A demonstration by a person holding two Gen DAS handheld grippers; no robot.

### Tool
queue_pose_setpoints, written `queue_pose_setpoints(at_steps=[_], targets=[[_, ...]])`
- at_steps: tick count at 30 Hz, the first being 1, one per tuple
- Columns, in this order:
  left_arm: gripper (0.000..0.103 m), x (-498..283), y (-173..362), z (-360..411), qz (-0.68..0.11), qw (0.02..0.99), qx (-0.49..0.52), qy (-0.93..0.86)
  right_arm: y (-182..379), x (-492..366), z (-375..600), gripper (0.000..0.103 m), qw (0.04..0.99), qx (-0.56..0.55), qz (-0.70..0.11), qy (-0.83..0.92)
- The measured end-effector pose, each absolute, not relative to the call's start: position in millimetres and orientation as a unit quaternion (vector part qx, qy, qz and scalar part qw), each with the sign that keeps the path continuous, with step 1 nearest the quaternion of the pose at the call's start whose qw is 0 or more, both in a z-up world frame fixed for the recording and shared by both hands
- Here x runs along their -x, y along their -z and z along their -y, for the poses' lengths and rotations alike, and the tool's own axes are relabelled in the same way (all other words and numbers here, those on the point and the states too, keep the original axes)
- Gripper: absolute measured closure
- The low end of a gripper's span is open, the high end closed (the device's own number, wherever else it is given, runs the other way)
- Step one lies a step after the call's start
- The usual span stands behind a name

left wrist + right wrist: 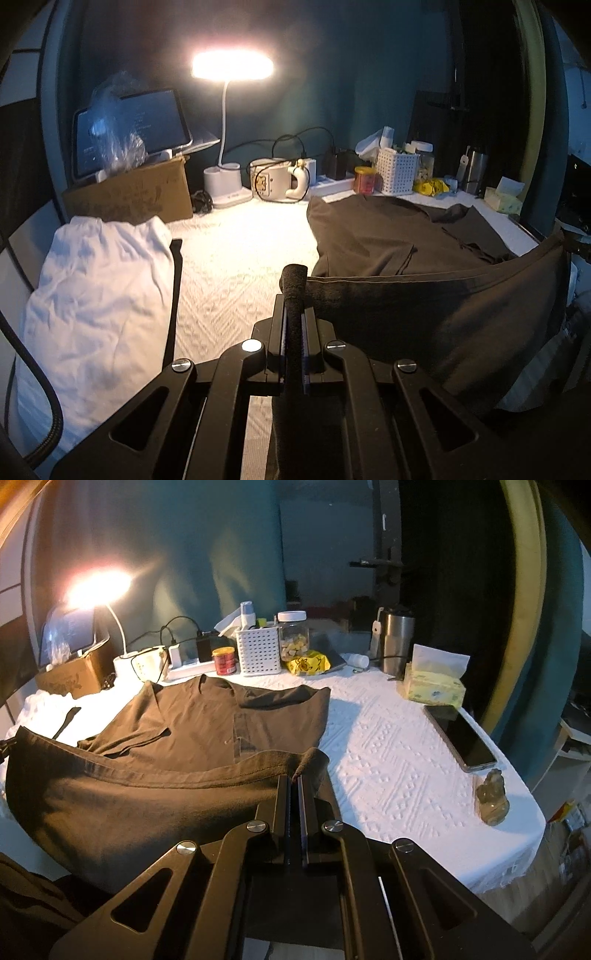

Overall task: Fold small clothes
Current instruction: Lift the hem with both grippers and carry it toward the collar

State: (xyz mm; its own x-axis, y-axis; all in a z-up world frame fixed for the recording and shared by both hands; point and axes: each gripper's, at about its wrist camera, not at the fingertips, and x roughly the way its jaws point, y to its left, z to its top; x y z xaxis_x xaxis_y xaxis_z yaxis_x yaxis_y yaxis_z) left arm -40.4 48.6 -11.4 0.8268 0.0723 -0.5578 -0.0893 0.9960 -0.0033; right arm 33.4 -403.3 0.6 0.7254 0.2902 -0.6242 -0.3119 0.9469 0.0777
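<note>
While both grippers pinch the near hem of the dark brown shirt (192, 723), the hem hangs raised between them, sagging in a shallow curve above the table.

L gripper (294, 275): jaws clenched tight on the shirt's hem corner; cloth runs off to the right from the fingertips and a fold of it drapes down between the finger rails.

R gripper (294, 775): jaws clenched, a bunched bit of hem poking up at the tips; cloth stretches away to the left.

Shirt: far part lies flat on the white textured tablecloth (399, 760), collar twd the back clutter, button placket visible down the middle, one sleeve folded in on the left side in R wrist view. Near part lifted off the cloth.

White garment (99, 295): crumpled heap at table's left edge, well apart from the shirt, bare tablecloth between.

Back row, L to R: cardboard box (129, 199) w/ tablet (136, 125) propped on it and clear plastic in front; lit desk lamp (232, 64); white mug (275, 181); red tin (224, 660); white perforated basket (258, 651); glass jar (293, 635); steel tumbler (397, 638).

Right side: tissue box (434, 686), phone (460, 736) lying flat near table edge, small figurine (493, 797) just past it.
</note>
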Motion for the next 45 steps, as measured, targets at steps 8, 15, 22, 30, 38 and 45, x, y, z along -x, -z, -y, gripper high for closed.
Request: queue_pose_setpoints(at_steps=[8,15,22,30,38,45], targets=[[0.098,25,-6,-49,-0.270,0.962,0.001,-0.040,-7,-46,406,0.098,0.932,0.005,-0.328,-0.155],[0.098,7,-19,-48,-0.256,0.966,-0.011,-0.040,-15,-62,408,0.098,0.936,-0.001,-0.318,-0.150],[0.098,-15,-30,-48,-0.242,0.969,-0.016,-0.039,-22,-82,407,0.098,0.939,-0.003,-0.310,-0.149],[0.098,-44,-39,-48,-0.232,0.972,-0.022,-0.036,-29,-110,403,0.098,0.942,-0.001,-0.303,-0.147],[0.098,-76,-45,-53,-0.228,0.973,-0.031,-0.032,-31,-137,398,0.098,0.943,0.000,-0.299,-0.145],[0.098,-105,-45,-55,-0.227,0.973,-0.038,-0.029,-31,-164,394,0.098,0.945,-0.001,-0.295,-0.143]])
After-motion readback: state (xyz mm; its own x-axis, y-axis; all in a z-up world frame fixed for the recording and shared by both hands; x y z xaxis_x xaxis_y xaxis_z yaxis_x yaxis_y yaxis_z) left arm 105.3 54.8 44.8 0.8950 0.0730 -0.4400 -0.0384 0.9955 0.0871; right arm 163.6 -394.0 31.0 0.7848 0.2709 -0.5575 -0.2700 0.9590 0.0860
